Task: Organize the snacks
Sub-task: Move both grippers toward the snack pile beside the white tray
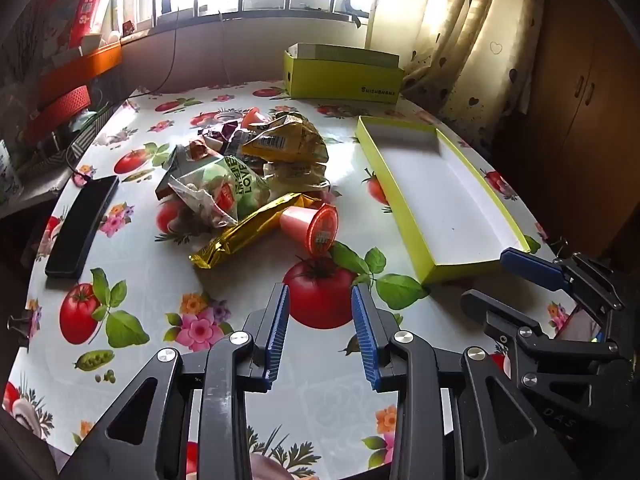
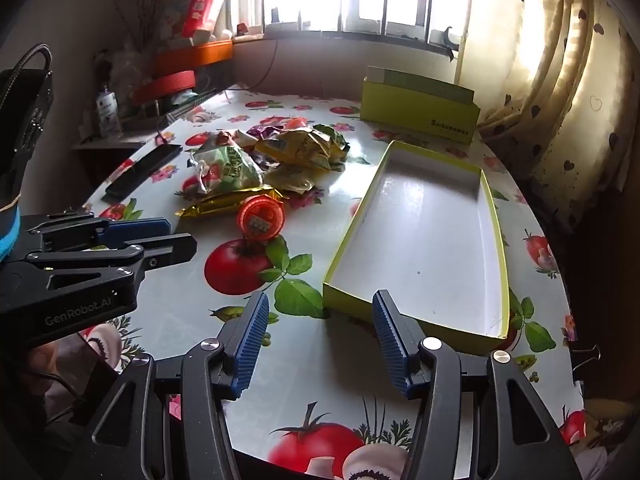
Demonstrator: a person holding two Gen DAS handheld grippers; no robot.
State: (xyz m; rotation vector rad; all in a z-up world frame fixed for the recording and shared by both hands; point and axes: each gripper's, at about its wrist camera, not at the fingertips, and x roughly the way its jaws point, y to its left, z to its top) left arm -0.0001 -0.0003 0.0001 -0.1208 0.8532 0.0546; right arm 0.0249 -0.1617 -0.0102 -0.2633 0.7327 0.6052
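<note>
With our left gripper [image 1: 320, 300] and right gripper [image 2: 318, 312] both wide and empty, the snack pile [image 1: 248, 168] left of the empty tray [image 2: 424, 232] may scatter if we nudge the orange jelly cup [image 1: 314, 226] rolling.

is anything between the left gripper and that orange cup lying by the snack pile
Nothing visible stands in the way. The left gripper is open, and only bare tablecloth lies between it and the orange cup. The gold packet touches the cup's far left side, not the near side.
</note>
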